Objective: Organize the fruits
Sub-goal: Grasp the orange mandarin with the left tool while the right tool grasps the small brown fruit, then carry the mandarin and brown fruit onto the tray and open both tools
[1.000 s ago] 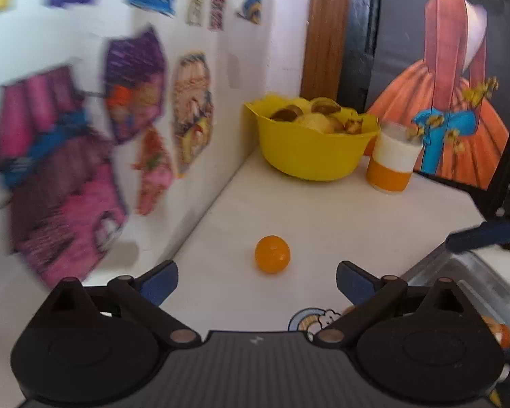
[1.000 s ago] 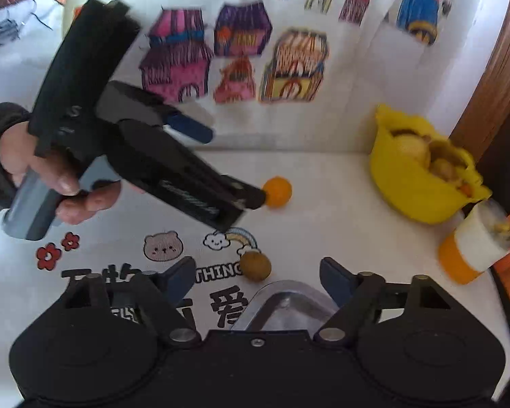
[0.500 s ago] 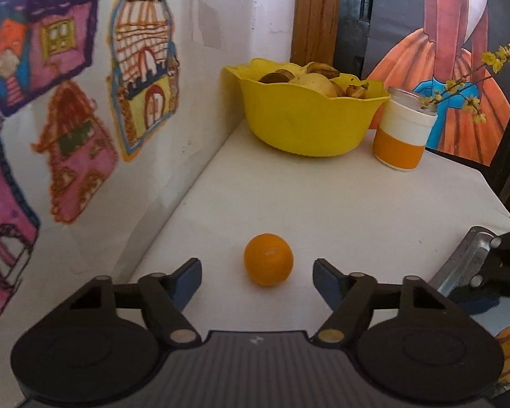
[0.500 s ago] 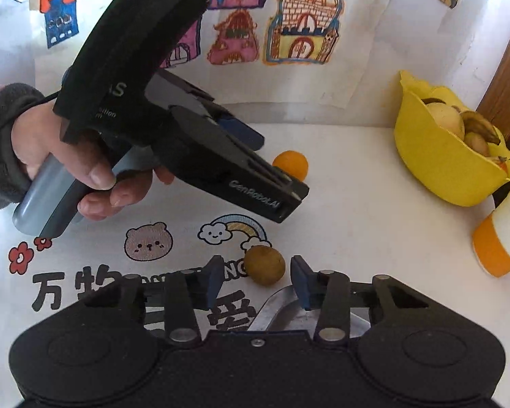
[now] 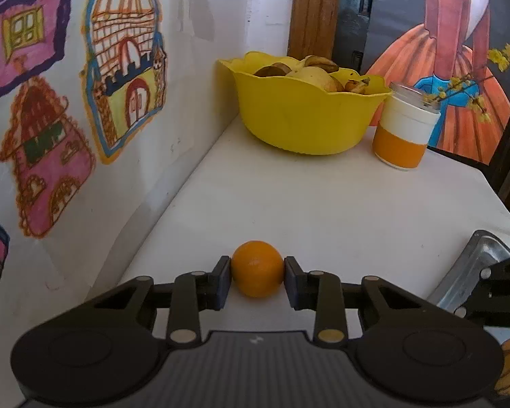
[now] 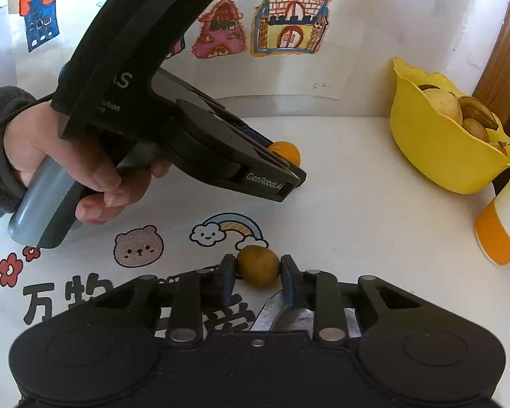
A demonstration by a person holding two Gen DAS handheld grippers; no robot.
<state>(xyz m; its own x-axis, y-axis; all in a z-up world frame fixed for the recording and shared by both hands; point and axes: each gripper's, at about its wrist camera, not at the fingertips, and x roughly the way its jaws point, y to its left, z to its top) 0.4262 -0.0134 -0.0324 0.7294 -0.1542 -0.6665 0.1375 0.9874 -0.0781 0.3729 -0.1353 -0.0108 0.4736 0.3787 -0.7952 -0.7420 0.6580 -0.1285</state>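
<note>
Left claw (image 5: 257, 278) clenched a smooth round orange (image 5: 257, 268); right claw (image 6: 258, 274) gripped a dull, russet-brown oval fruit (image 6: 257, 265) on the white counter (image 5: 323, 210).

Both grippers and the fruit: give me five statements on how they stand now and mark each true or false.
1. The left gripper has its pads against both sides of the orange. True.
2. The right gripper is closed on a banana. False: it holds a small brown-green fruit.
3. The yellow bowl is empty. False: it already holds several fruits.
4. An orange-and-white cup stands beside the bowl. True.
5. The orange sits inside the metal tray. False: it is on the white tabletop, left of the tray.
</note>
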